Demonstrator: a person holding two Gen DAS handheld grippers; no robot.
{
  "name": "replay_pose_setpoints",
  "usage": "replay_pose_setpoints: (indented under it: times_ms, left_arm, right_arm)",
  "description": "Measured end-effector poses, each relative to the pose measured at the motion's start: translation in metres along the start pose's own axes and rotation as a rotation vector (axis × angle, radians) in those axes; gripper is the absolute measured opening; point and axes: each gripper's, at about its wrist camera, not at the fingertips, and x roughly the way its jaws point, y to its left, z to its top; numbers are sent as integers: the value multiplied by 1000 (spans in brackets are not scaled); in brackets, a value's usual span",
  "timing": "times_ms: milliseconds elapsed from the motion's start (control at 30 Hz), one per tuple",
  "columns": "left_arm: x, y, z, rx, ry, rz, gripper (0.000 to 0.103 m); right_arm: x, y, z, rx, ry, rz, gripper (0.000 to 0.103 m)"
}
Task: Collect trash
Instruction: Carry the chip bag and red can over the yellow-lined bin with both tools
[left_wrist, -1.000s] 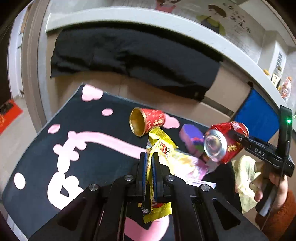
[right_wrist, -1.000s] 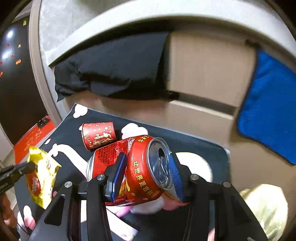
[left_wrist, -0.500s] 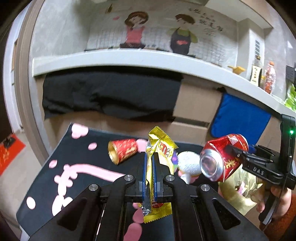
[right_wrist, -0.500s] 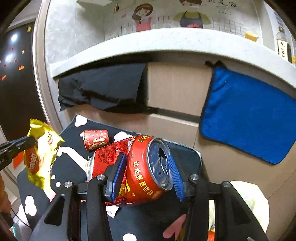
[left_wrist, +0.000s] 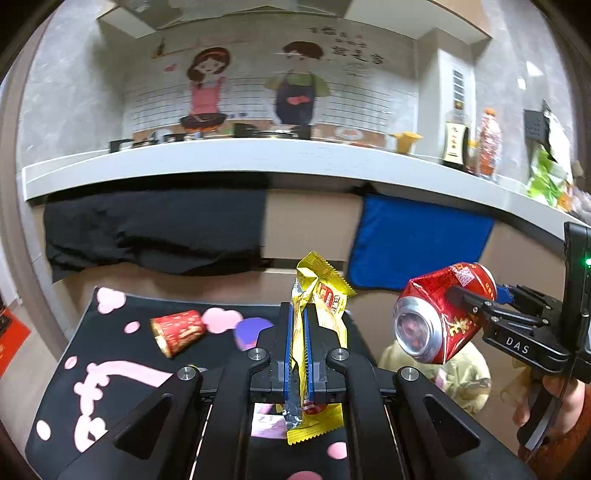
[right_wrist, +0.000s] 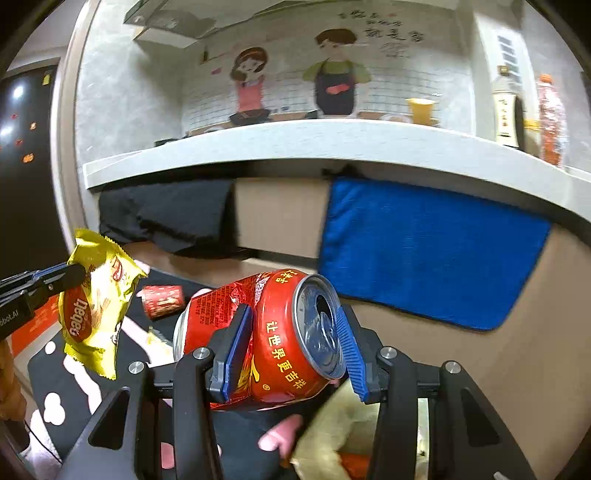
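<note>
Wrapper (left_wrist: 319, 295) in left gripper (left_wrist: 298, 347), can (right_wrist: 273, 332) in right gripper (right_wrist: 291, 347).

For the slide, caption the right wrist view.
Right gripper clamps a dented red can while the left gripper lifts a yellow snack wrapper above the floor mat.

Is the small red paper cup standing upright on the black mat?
No, the small red paper cup lies on its side on the black mat with pink shapes, its open end toward the camera.
</note>
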Motion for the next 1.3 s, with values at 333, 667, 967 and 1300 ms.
replay_pose_setpoints:
  times_ms: [333,667,967,1300]
  left_arm:
    - [27,-77,4,93,23,-114,6]
    - [73,-128,-6,113,102,-228,6]
    - [114,-144,-23,67,199,-306,6]
    - [145,-148,-37,16,251,-344,6]
  right_arm:
    - [-32,-62,-20,71,-20,-110,44]
    - [-41,-115,-36,130,-14,-195,44]
    - [-31,-144,-55,166,28,-228,44]
    - [-14,-158,-72,204,74,-232,44]
